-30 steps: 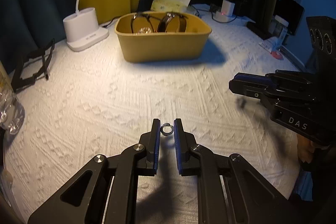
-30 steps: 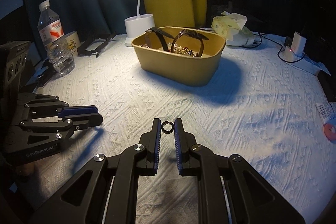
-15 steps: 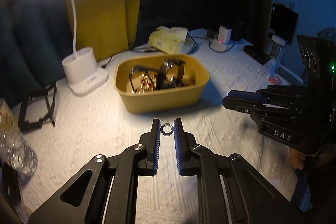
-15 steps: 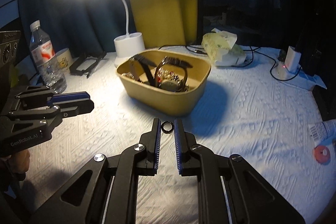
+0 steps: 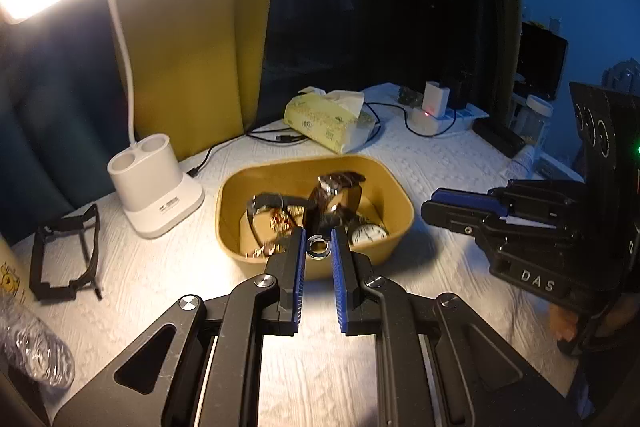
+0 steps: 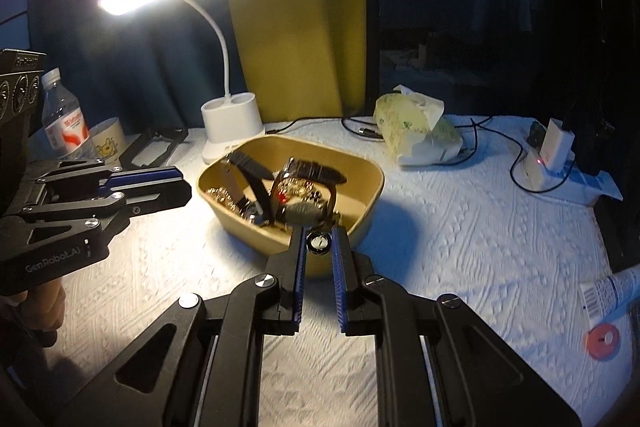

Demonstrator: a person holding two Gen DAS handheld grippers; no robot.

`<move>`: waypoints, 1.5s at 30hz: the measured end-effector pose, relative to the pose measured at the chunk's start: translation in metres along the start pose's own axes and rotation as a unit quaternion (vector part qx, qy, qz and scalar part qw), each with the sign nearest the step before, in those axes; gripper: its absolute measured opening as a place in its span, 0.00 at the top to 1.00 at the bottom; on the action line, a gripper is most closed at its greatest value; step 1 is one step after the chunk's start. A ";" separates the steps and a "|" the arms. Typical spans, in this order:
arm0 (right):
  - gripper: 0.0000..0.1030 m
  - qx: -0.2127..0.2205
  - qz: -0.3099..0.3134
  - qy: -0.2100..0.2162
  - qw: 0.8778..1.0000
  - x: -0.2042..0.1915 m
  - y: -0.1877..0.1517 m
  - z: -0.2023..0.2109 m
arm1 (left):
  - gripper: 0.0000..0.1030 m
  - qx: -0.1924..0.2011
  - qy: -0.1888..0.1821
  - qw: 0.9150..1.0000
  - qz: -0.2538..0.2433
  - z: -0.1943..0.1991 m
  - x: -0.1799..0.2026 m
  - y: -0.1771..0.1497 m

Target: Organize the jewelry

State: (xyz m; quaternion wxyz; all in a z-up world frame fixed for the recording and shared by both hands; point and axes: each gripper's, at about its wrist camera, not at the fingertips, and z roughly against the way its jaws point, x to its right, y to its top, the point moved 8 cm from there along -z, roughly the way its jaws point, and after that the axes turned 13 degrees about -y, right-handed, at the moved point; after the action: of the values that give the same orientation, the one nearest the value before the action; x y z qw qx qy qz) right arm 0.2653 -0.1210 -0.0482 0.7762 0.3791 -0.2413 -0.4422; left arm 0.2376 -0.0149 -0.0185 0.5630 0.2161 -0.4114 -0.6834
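Left wrist view first. Shows the left gripper (image 5: 318, 235) pinching a small silver ring (image 5: 317, 247) at the very tips of its blue pads, jaws almost pressed together. Hangs in the air over the white cloth (image 5: 168, 267), just in front of the yellow tub (image 5: 386, 251).

Right wrist view next. Shows the right gripper (image 6: 319, 231) doing the same with a second ring (image 6: 319, 242), jaws squeezed about as tight as they go. Also held up near the front wall of the tub, not yet over the inside.

Inside the tub: watches (image 5: 336, 195) with dark straps and some gold bits, all in a heap (too blurry to count).

About the rings: tiny, very light, hard and stiff. Probably smooth and slippery too, being shiny metal. Round, so likely to roll away if dropped on the cloth. Not easy to break, but easy to lose.

Best held just like now: across the round band, one pad on each side, close to the tips. Need only a gentle, steady squeeze. Better to let go low over the tub, so as not to bounce out or knock a watch face.
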 end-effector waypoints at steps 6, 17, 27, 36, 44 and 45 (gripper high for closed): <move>0.88 0.002 0.000 0.004 1.000 0.001 0.008 -0.013 | 0.86 -0.001 -0.008 1.000 -0.001 -0.022 -0.004 0.010; 0.88 -0.005 -0.019 0.010 1.000 0.005 0.008 -0.035 | 0.86 -0.030 -0.027 0.999 0.007 -0.061 -0.010 0.000; 0.87 -0.015 -0.012 0.013 1.000 0.003 0.006 -0.042 | 0.86 -0.042 -0.032 0.998 0.024 -0.068 -0.014 -0.005; 0.74 -0.015 -0.014 0.003 1.000 0.004 0.007 -0.036 | 0.62 -0.028 -0.029 0.999 0.030 -0.052 -0.016 -0.004; 0.72 -0.012 -0.020 -0.002 1.000 0.004 0.006 -0.021 | 0.61 -0.017 -0.026 0.999 0.034 -0.030 -0.015 -0.007; 0.72 -0.012 -0.020 -0.003 1.000 0.003 0.005 -0.019 | 0.61 -0.014 -0.026 0.999 0.035 -0.026 -0.014 -0.007</move>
State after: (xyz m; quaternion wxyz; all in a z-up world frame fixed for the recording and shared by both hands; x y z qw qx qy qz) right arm 0.2827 -0.1148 -0.0548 0.7708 0.3733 -0.2313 -0.4615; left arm 0.2574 -0.0094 -0.0412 0.5784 0.1763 -0.4234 -0.6746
